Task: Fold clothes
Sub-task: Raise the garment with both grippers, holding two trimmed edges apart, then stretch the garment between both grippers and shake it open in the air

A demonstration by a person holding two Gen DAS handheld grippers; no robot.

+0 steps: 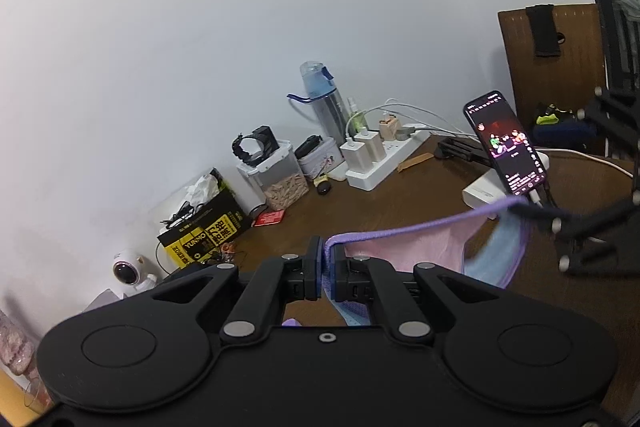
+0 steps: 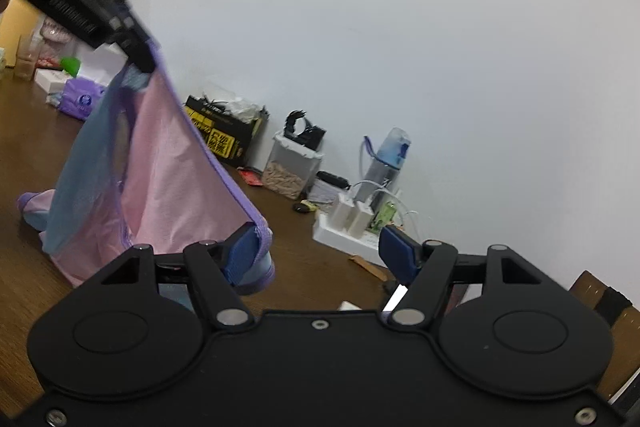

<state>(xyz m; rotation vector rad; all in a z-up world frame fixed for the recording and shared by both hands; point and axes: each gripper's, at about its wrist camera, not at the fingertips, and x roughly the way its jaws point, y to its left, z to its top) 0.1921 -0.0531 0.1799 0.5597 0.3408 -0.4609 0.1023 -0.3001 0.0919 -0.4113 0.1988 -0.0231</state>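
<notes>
1. White wall behind, brown wooden table [image 1: 404, 195] below; clutter is lined up along the wall edge.
2. Left claw [image 1: 327, 269]: jaws nearly together, blue pads clamped on the purple trim of the garment [image 1: 416, 247]. The band comes up between the pads and runs off to the right.
3. Garment: pink panel, light blue panel, purple edging. In the left wrist view it stretches from the left claw toward the right claw [image 1: 532, 213], which shows at the frame's right edge, blurred.
4. Right wrist view: the garment [image 2: 168, 179] hangs as a slanted sheet from the left claw [image 2: 138, 59] at upper left down to the right claw's own left pad. Its lower folds rest on the table [image 2: 24, 155].
5. Right claw [image 2: 324, 253]: jaws wide apart. The purple hem lies against the outer face and tip of its left pad [image 2: 242, 255]; the right pad [image 2: 396, 253] is bare. Nothing sits between the pads, so it has no pinch on the cloth.
6. Along the wall, left wrist view: white power strip [image 1: 380, 159] with chargers plugged in, blue-capped water bottle [image 1: 324, 99] behind it, clear lidded container [image 1: 278, 177] with light contents, black-and-yellow box [image 1: 208, 227], small white round camera-like gadget [image 1: 128, 273].
7. Lit phone [image 1: 506, 143] stands propped at right, cable at its lower end, just beyond the stretched hem.
8. Purple tissue pack [image 2: 82, 99] sits far left in the right wrist view, behind the hanging cloth.
</notes>
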